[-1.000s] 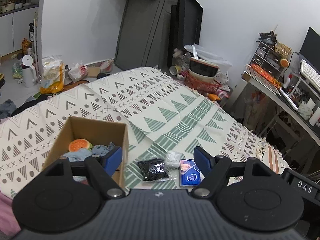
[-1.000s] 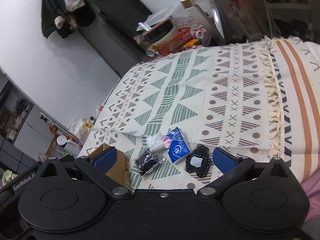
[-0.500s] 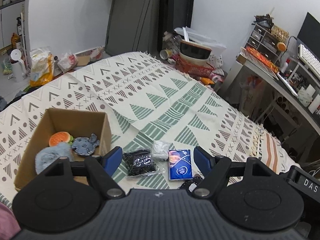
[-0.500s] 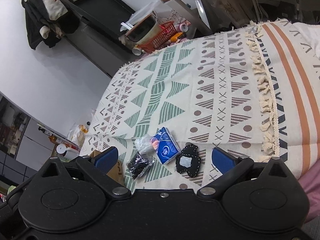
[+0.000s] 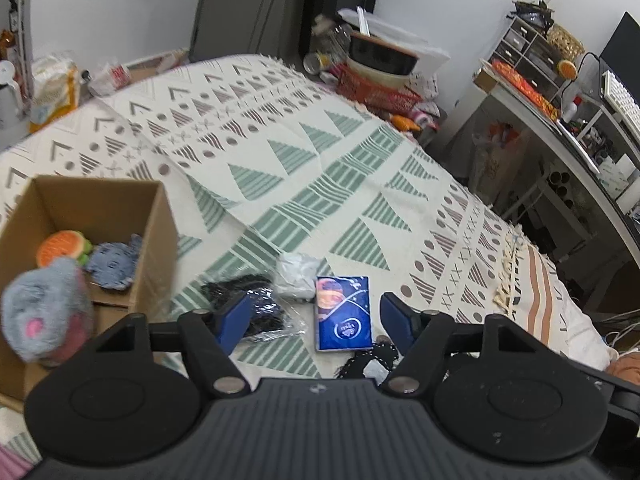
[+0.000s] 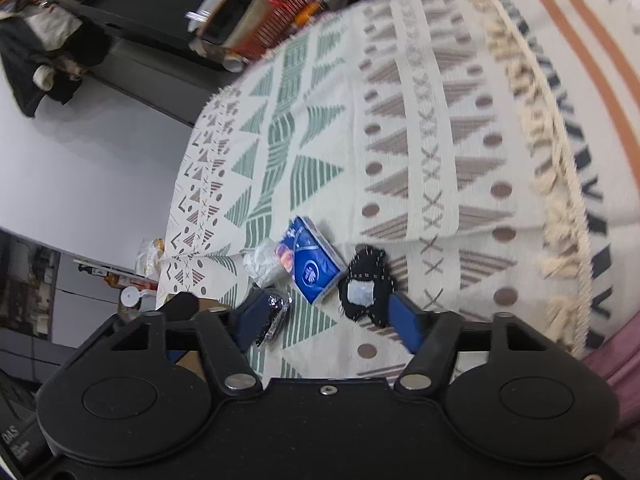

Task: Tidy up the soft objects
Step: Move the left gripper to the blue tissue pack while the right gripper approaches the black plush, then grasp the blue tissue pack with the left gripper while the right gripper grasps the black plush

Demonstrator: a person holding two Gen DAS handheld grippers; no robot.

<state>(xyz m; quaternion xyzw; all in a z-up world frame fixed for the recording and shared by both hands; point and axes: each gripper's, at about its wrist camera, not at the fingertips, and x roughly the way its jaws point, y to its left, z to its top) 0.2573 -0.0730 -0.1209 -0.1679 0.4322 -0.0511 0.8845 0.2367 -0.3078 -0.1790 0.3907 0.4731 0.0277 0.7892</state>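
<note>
Both tongs hover wide apart and empty over soft items on a patterned bed.

The left tongs [image 5: 316, 322] sit above a blue tissue pack [image 5: 344, 313], with a black mesh bundle [image 5: 256, 304] and a white wad [image 5: 298, 278] just beside it on the bedspread [image 5: 280, 152]. A cardboard box [image 5: 152, 232] to the left holds a grey plush [image 5: 44, 300], a burger toy [image 5: 64, 246] and a blue fabric piece [image 5: 114, 264]. The right tongs [image 6: 324, 318] hang over a black pouch [image 6: 366, 284], which touches the pack.
</note>
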